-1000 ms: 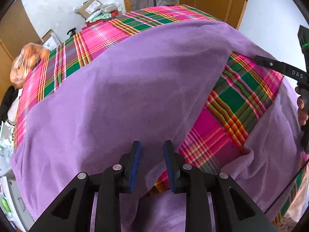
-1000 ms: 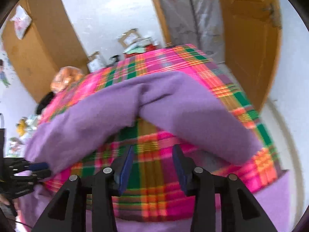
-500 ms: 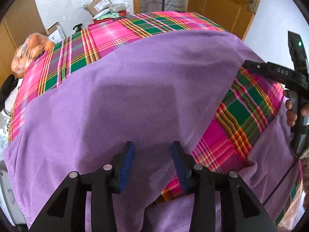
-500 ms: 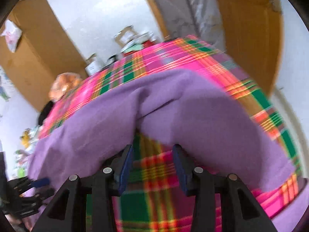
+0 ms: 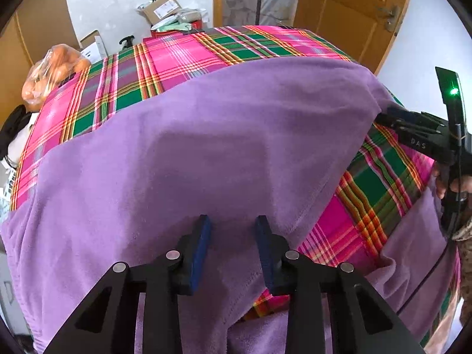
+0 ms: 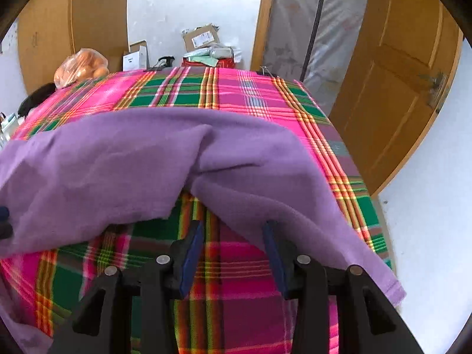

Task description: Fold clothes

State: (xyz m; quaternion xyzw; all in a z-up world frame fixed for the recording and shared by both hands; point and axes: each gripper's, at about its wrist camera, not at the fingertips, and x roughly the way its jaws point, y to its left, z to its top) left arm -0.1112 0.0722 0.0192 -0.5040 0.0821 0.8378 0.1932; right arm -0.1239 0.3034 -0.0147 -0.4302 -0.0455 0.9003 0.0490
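A purple fleece garment (image 5: 206, 153) lies spread over a table with a pink and green plaid cloth (image 5: 183, 56). My left gripper (image 5: 233, 224) is open and empty, just above the garment's near part. In the right wrist view the garment (image 6: 124, 165) drapes across the table with a sleeve (image 6: 265, 194) running to the near right. My right gripper (image 6: 233, 230) is open and empty over bare plaid cloth (image 6: 236, 265), its right finger by the sleeve edge. It also shows at the right of the left wrist view (image 5: 392, 118), next to the garment's edge.
A bag of oranges (image 5: 50, 73) sits at the table's far left corner. Cardboard boxes (image 5: 162, 8) and clutter lie on the floor beyond the table. A wooden door (image 6: 398, 88) stands at the right, wooden panels at the left.
Both grippers have moved forward over the table. My left gripper's jaws have opened wider. The right gripper has moved up to the garment's right edge.
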